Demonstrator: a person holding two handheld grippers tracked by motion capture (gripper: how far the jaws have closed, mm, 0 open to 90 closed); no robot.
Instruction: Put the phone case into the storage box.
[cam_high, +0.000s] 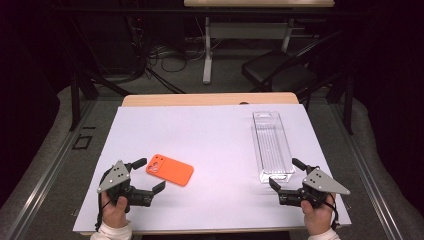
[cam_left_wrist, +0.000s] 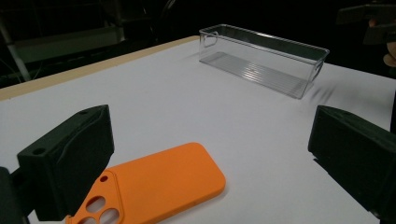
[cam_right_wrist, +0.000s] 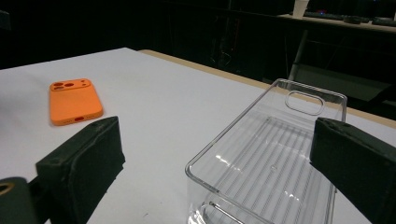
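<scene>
An orange phone case (cam_high: 170, 169) lies flat on the white table cover, camera cut-outs toward the left. My left gripper (cam_high: 149, 174) stands open just left of it, jaws wide on either side of the case's near end, nothing gripped. From the left gripper view the phone case (cam_left_wrist: 154, 186) lies low between the jaws. A clear plastic bin (cam_high: 271, 146) lies lengthwise at the right, empty. My right gripper (cam_high: 286, 172) is open at the bin's near end. In the right gripper view the clear bin (cam_right_wrist: 271, 158) sits between the jaws and the phone case (cam_right_wrist: 74, 100) lies far left.
The white cover (cam_high: 210, 135) spans the table, with a wooden edge (cam_high: 210, 99) at the back. Beyond it stand a dark chair (cam_high: 280, 70) and a table leg (cam_high: 206, 50) with cables on the floor.
</scene>
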